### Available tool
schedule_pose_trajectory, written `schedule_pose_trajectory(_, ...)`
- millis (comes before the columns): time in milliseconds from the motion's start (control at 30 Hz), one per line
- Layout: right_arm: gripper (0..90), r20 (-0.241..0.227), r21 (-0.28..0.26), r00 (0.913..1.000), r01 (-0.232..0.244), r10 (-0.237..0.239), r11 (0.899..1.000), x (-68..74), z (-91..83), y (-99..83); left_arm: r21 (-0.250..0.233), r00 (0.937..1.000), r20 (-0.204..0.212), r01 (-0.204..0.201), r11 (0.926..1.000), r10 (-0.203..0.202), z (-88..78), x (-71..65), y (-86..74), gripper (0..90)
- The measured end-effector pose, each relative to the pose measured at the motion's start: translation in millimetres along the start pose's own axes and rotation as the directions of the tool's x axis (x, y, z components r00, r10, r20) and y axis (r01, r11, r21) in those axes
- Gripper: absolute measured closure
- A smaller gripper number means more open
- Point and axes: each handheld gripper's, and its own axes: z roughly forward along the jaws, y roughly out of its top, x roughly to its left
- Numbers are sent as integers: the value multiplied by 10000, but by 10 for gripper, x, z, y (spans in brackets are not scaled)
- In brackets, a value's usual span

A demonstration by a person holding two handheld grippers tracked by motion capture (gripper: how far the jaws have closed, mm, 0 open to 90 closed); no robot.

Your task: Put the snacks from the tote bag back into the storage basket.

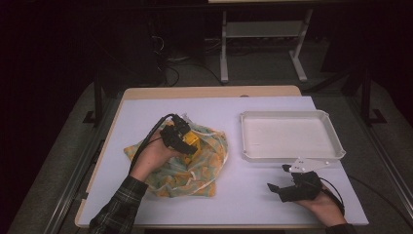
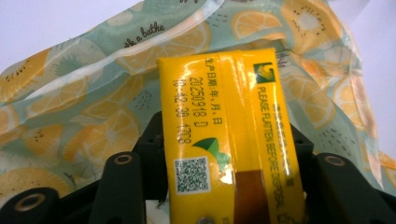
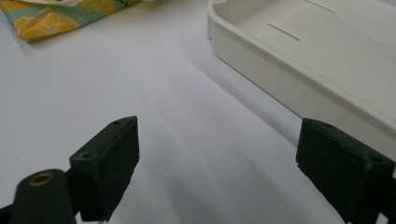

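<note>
Between the left hand-held gripper [image 2: 229, 186] jaws, apparently pinched, a yellow carton [image 2: 229, 135] hides the fruit-print bag [image 2: 93, 102].

The bag [image 1: 182, 163] lay left on the desk [image 1: 243, 195]; the tray [image 1: 291, 155] sat right of it; a carton [image 1: 191, 140] rested above the bag.

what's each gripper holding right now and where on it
Left gripper: the yellow carton, jaws on its two side faces. Right gripper: nothing, jaws open.
</note>
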Motion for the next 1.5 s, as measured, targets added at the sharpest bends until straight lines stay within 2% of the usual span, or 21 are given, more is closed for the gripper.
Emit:
schedule_pose_trajectory(233, 130, 6, 42, 10000, 37, -37, 10000, -5, -4, -3, 140, 9999, -42, -92, 9999, 93, 16, -8, -3, 526)
schedule_pose_trajectory(800, 130, 98, 109, 9999, 30, -31, 9999, 1, 10, -12, 88, 9975, 41, -700, 9975, 699, -22, 25, -48, 538)
schedule_pose_trajectory(1067, 130, 118, 87, 9999, 60, -61, 9999, 5, 5, -15, -147, 9961, 201, -854, 9962, 856, -144, 72, -68, 539)
schedule_pose_trajectory(1200, 130, 129, 62, 9999, 48, -49, 10000, 15, 8, -15, -245, 9948, 206, -997, 9947, 1002, -232, 69, -40, 539)
schedule_pose_trajectory(1500, 130, 138, 14, 9999, 98, -99, 10000, 22, -6, -16, -592, 9917, 489, -1159, 9915, 1189, -395, 26, 34, 539)
